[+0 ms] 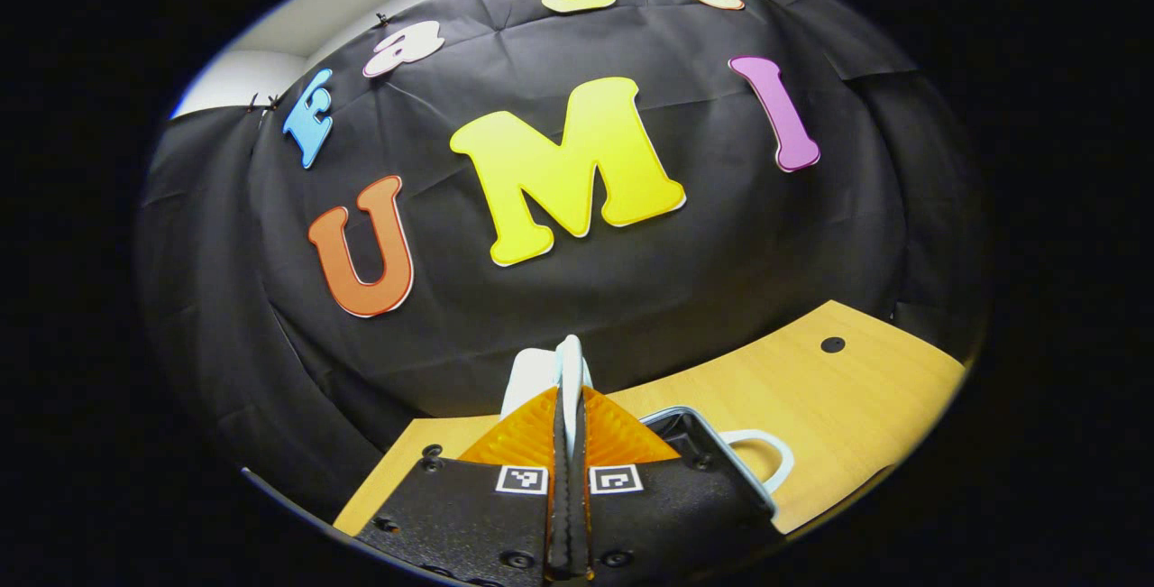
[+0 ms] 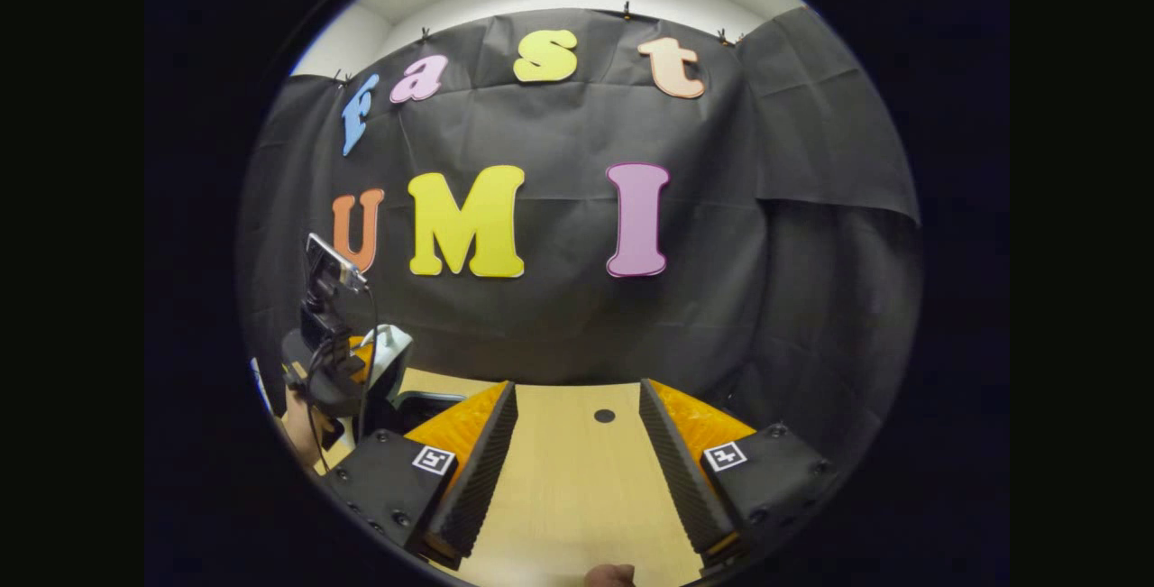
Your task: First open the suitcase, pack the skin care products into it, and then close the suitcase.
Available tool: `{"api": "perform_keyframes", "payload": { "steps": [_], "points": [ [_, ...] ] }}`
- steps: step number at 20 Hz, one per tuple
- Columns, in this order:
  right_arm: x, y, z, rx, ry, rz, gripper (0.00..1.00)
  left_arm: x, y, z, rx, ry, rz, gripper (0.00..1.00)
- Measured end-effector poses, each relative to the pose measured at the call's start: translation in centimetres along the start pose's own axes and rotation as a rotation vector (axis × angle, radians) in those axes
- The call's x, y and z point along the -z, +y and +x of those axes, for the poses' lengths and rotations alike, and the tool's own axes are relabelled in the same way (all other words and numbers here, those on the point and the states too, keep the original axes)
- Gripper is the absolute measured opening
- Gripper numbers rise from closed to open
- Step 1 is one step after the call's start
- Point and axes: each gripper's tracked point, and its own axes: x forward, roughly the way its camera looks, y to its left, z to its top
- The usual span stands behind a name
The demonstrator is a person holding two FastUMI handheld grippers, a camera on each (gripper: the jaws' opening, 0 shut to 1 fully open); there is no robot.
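My left gripper (image 1: 570,393) is shut on the thin white edge of what looks like the small suitcase's raised lid (image 1: 530,378). Right of the fingers lies the suitcase's dark base (image 1: 690,443) with a pale rim and a white loop handle (image 1: 768,461). In the right gripper view the left gripper (image 2: 365,362) shows at far left, held by a hand (image 2: 302,434), with the white lid (image 2: 395,357) standing upright at its tips above the dark base (image 2: 424,407). My right gripper (image 2: 577,407) stands open over bare table wood, nothing between its fingers. No skin care products are in sight.
The wooden table (image 2: 577,479) has a small round dark hole (image 2: 604,416) near its back edge, also seen as a dark hole (image 1: 832,344) in the left gripper view. The black cloth wall rises right behind the table.
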Motion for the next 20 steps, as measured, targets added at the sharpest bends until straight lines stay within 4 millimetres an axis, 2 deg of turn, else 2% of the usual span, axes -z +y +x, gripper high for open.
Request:
{"api": "perform_keyframes", "payload": {
  "steps": [3, 5, 9, 15, 18, 20],
  "points": [
    [1.0, -1.2, 0.1, 0.017, 0.017, -0.004, 0.81, 1.4, -5.1, 0.4, 0.053, 0.021, -0.002, 0.03],
    [1.8, -1.9, 0.1, 0.024, 0.032, -0.007, 0.81, 2.6, -7.7, 0.9, 0.079, 0.040, 0.031, 0.03],
    [3.8, -3.1, 0.3, 0.027, 0.073, -0.006, 0.81, 6.4, -12.6, 1.6, 0.128, 0.095, 0.090, 0.03],
    [6.8, -5.5, 0.7, 0.034, 0.130, -0.029, 0.80, 10.7, -17.1, 3.2, 0.137, 0.185, 0.100, 0.04],
    [7.6, -6.6, 1.0, 0.027, 0.149, -0.027, 0.82, 12.1, -18.1, 3.2, 0.123, 0.227, 0.106, 0.04],
    [7.7, -7.5, 1.1, 0.025, 0.148, -0.025, 0.82, 12.3, -18.6, 3.2, 0.130, 0.243, 0.092, 0.08]
  ]
}}
